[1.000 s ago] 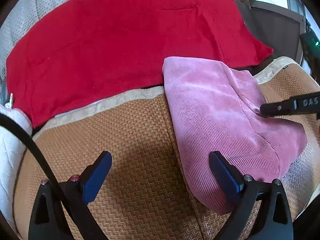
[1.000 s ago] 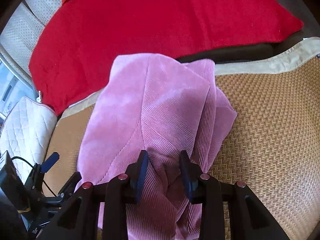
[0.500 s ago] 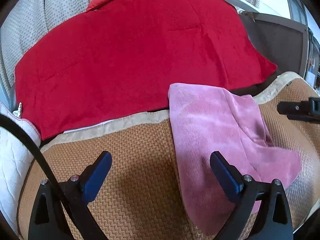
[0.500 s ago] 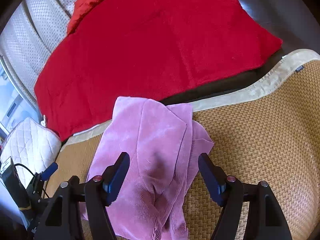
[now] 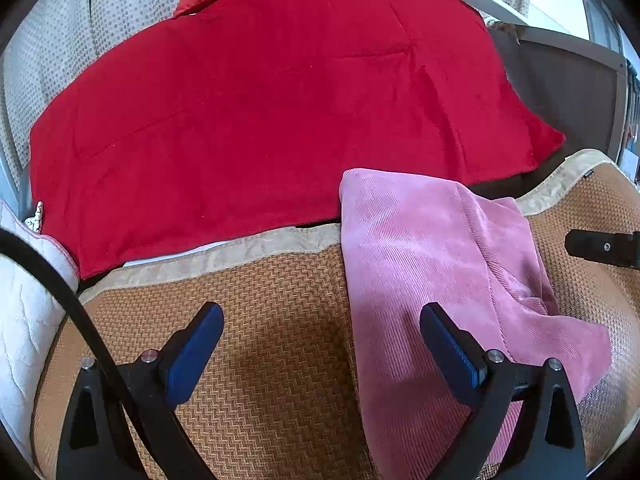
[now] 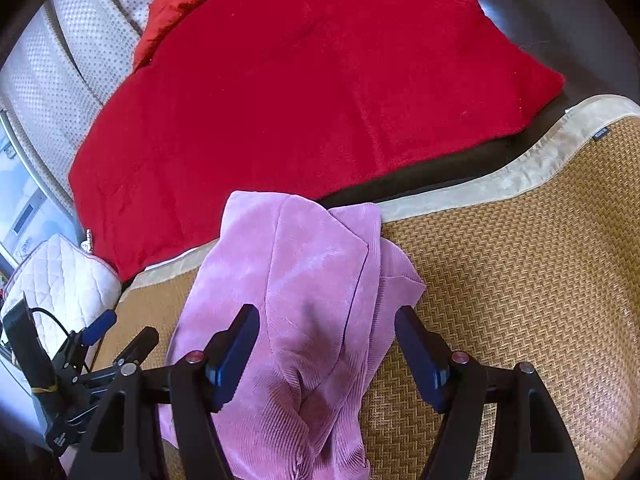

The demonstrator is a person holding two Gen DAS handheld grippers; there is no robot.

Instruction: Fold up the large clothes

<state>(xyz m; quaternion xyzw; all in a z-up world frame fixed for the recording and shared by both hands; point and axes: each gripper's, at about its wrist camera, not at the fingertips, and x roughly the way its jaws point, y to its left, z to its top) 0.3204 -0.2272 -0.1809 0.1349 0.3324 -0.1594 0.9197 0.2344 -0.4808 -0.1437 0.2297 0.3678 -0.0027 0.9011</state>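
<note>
I see the pink garment (image 5: 432, 280) lying folded on the woven mat (image 5: 256, 320), in the right half of the left wrist frame and the lower centre of the right wrist frame. Its far edge reaches past the mat's pale border and touches the red blanket (image 5: 260, 112), which fills the upper part of both frames. The cloth is ribbed, and a folded flap lies across its top with a looser layer showing at the right side.

My left gripper (image 5: 320, 348) has its jaws spread wide and holds nothing; its left finger sits over bare mat at lower left, its right finger over the garment. My right gripper (image 6: 326, 348) is likewise spread wide and empty, hanging over the near end of the garment with cloth visible between the fingers. I cannot tell whether either fingertip touches the fabric.

In the left wrist view, a bit of the right gripper pokes in at the right edge. In the right wrist view, the left gripper shows at lower left, beside a white quilted cushion (image 6: 60, 276).
</note>
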